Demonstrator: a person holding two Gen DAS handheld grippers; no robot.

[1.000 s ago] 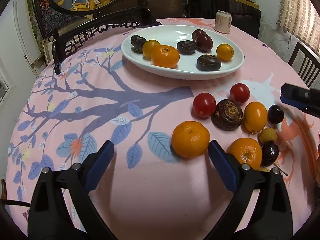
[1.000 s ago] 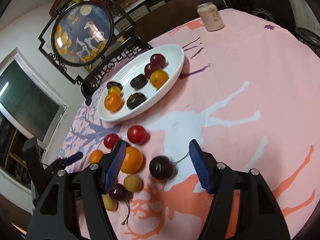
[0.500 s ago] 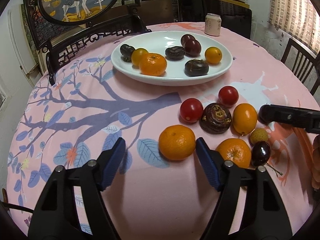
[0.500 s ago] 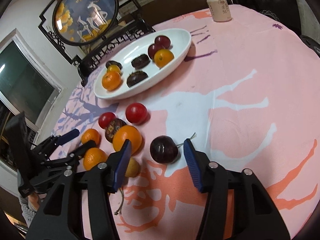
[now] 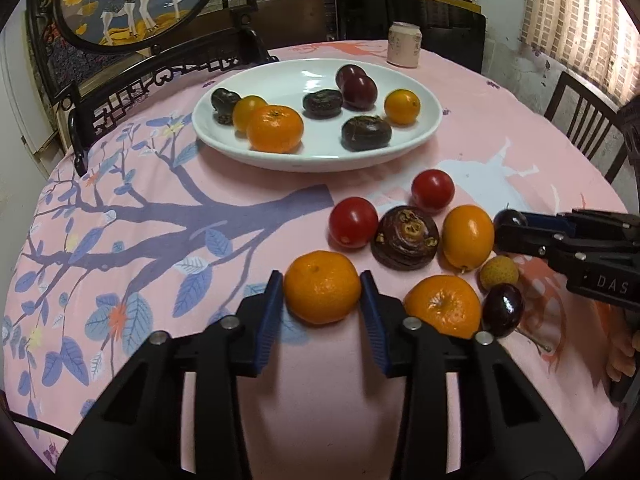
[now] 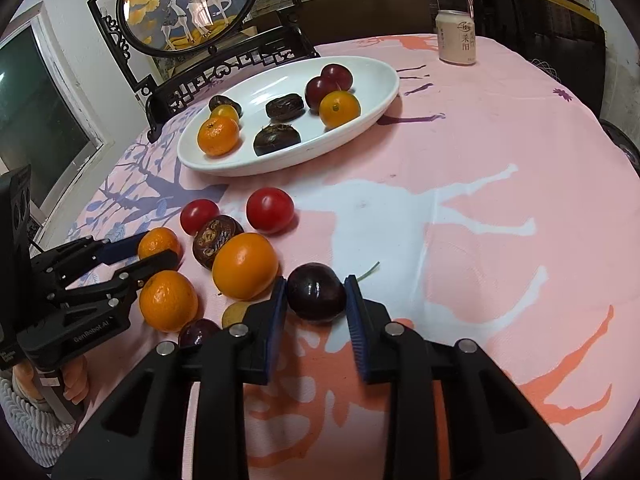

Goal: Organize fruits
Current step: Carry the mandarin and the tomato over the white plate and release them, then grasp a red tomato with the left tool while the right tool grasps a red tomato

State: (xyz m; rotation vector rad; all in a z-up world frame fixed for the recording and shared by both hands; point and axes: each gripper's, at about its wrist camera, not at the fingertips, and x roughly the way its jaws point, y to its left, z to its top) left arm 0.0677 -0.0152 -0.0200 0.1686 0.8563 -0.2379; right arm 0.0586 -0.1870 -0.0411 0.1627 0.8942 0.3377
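Left wrist view: a mandarin [image 5: 322, 287] is being clasped between the blue pads [image 5: 271, 312] of the left gripper [image 5: 322, 300], both pads touching its sides while it is resting on the pink tablecloth [image 5: 160, 208]. Just to its right a second mandarin [image 5: 443, 306] is lying, with a dark cherry [image 5: 503, 309] touching it. Beyond, two tomatoes [image 5: 353, 222], a brown fruit [image 5: 405, 237] and an orange [image 5: 468, 237] are being shown clustered together. A white plate [image 5: 316, 156] farther back is being occupied by eight fruits. The right gripper [image 5: 510, 226] is being seen at the right edge, closed around a dark fruit.

Right wrist view: a plum [image 6: 316, 292] is being squeezed by the right gripper [image 6: 316, 300], its pads [image 6: 278, 316] pressed against both sides, the fruit sitting on the cloth just right of the orange [image 6: 245, 265]. At the left, the left gripper [image 6: 154, 254] is being seen clamped on its mandarin [image 6: 160, 243]. A can [image 6: 457, 37] is standing behind the plate [image 6: 380, 92].
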